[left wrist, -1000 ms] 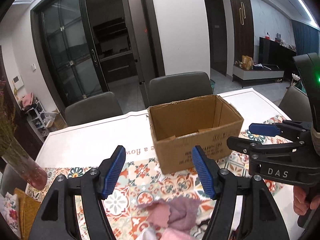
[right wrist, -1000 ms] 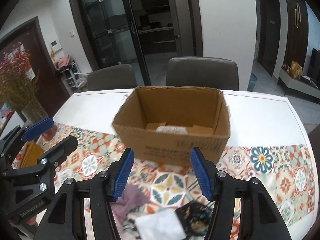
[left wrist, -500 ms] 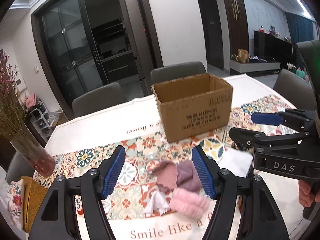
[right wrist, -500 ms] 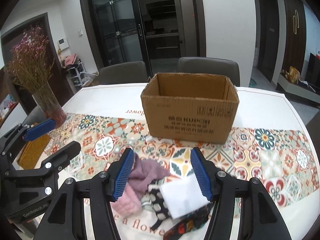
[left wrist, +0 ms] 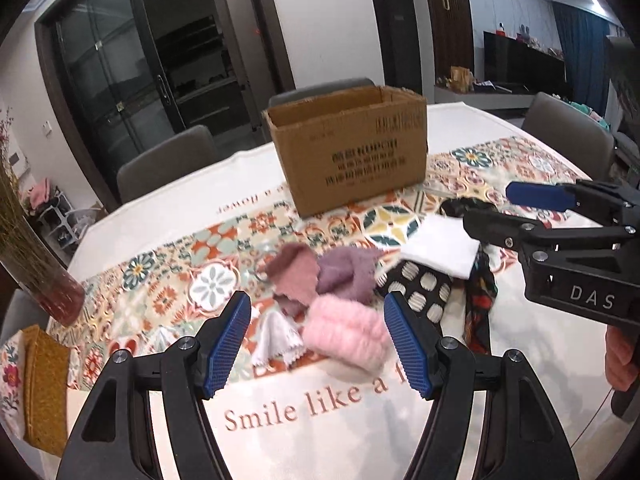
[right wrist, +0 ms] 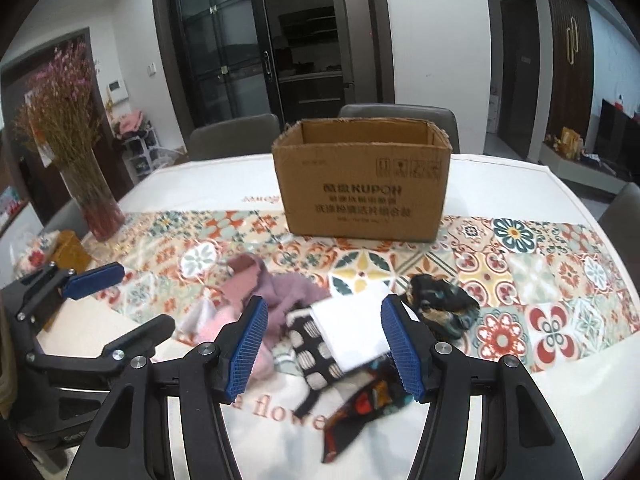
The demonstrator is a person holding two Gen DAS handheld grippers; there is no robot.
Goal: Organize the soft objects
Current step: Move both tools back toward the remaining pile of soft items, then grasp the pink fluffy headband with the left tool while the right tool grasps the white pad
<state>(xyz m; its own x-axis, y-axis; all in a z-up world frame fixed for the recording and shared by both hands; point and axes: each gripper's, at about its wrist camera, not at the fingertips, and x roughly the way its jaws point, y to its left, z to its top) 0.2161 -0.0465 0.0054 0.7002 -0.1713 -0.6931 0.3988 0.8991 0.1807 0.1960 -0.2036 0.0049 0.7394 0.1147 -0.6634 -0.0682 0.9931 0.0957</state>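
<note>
A heap of soft things lies on the patterned table runner in front of an open cardboard box (left wrist: 352, 156) (right wrist: 362, 184). In the heap are a fluffy pink piece (left wrist: 346, 334), a mauve cloth (left wrist: 346, 274), a dusty pink cloth (left wrist: 294, 274), a folded white cloth (left wrist: 440, 248) (right wrist: 352, 328), a black cloth with white spots (left wrist: 420, 292) (right wrist: 316, 344) and a dark floral scarf (right wrist: 440, 308). My left gripper (left wrist: 318, 344) hangs open above the pink piece. My right gripper (right wrist: 324, 348) hangs open above the white cloth. Neither holds anything.
A glass vase (right wrist: 98, 204) of dried flowers stands at the table's left edge, next to a mustard-yellow box (left wrist: 44, 392). Grey chairs (right wrist: 236, 136) stand behind the table, another chair (left wrist: 568, 136) at the right. White tablecloth with lettering lies nearest me.
Both grippers have drawn back from the box and sunk toward the near edge of the table. The heap of cloths, then at the bottom of the views, now lies between the fingers.
</note>
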